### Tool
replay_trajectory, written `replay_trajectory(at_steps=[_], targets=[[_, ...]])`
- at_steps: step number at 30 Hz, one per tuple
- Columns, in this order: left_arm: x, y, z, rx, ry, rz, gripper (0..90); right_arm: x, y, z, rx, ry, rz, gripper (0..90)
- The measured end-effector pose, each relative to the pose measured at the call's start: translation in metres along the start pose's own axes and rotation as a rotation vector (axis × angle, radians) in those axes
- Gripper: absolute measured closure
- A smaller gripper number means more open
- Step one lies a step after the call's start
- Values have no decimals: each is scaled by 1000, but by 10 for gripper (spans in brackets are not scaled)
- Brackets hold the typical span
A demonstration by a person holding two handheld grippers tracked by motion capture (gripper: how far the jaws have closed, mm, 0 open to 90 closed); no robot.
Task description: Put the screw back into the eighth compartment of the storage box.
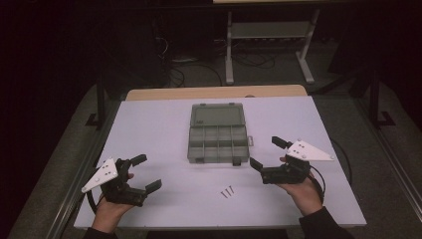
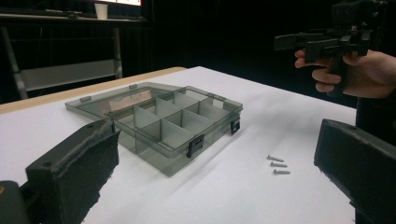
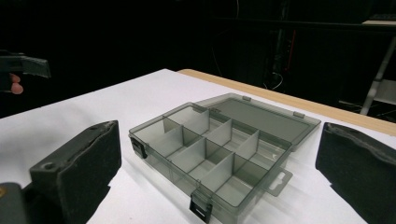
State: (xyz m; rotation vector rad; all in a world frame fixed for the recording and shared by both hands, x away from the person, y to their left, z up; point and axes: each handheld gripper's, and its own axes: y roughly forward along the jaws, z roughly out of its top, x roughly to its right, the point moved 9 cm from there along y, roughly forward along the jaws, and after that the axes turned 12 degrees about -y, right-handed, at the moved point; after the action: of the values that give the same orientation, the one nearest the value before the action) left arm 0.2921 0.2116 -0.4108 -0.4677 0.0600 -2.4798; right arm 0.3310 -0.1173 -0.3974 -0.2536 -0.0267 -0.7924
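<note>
Your claws, left (image 1: 145, 173) and right (image 1: 267, 153), both released. Box (image 1: 218, 132) at 12 o'clock: smoky clear plastic, lid open, compartments empty.

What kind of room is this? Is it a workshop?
Probably a lab or workshop set up for recording handwork. A person holds a left tool and a right tool over a white table with an open compartment box and three screws; cables lie on the dark floor behind.

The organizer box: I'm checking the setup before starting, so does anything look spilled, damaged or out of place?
Nothing stands out. The organizer box lies open and flat with empty compartments, and three screws lie together on the table in front of it.
</note>
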Motion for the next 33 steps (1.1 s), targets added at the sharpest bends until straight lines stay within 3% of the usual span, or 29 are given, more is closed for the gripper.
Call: replay_trajectory(at_steps=[23, 33], targets=[[4, 2, -1, -14, 19, -13, 0, -17, 20, 9, -9, -10, 48, 0], [4, 3, 0, -1, 7, -12, 0, -21, 27, 11, -6, -24, 63, 0]])
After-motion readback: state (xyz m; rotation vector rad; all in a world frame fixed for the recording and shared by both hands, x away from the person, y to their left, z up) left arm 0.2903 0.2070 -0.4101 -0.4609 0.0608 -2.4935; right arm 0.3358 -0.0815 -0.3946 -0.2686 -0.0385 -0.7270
